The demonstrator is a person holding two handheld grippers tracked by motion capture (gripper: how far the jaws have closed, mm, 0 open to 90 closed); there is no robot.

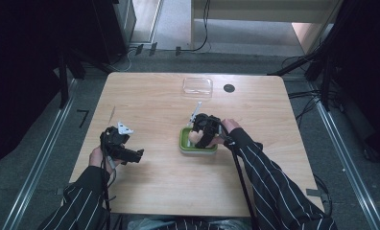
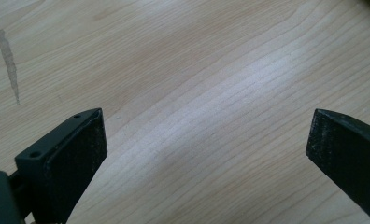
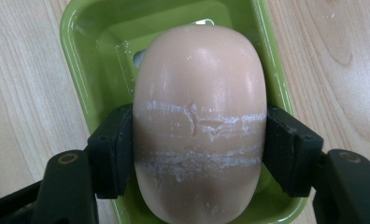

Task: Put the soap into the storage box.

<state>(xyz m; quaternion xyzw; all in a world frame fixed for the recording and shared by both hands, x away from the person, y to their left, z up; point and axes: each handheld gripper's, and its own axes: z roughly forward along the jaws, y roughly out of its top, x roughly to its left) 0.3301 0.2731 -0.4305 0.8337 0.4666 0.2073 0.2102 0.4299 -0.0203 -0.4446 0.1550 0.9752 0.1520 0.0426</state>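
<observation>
- Right gripper point(image 3: 199, 154): jaws pinch the pale bar of soap point(image 3: 199, 116) by its sides, directly above the green soap dish point(image 3: 89, 70).
- Left gripper point(image 2: 204, 158): jaws spread wide over bare table point(image 2: 197, 70), holding nothing.

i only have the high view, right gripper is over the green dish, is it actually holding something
Observer: Yes. In the right gripper view the right gripper is clamped across the sides of a pale pink soap bar.
Operator: is the soap inside the dish or outside it
Observer: It sits over the green dish; the dish rim shows around it on both sides.
Operator: any damage on the soap
Observer: White scuffed bands run across it between the jaws.
Operator: and the left one, anything in it
Observer: No. In the left gripper view the left gripper is wide open over bare wooden table.
</observation>
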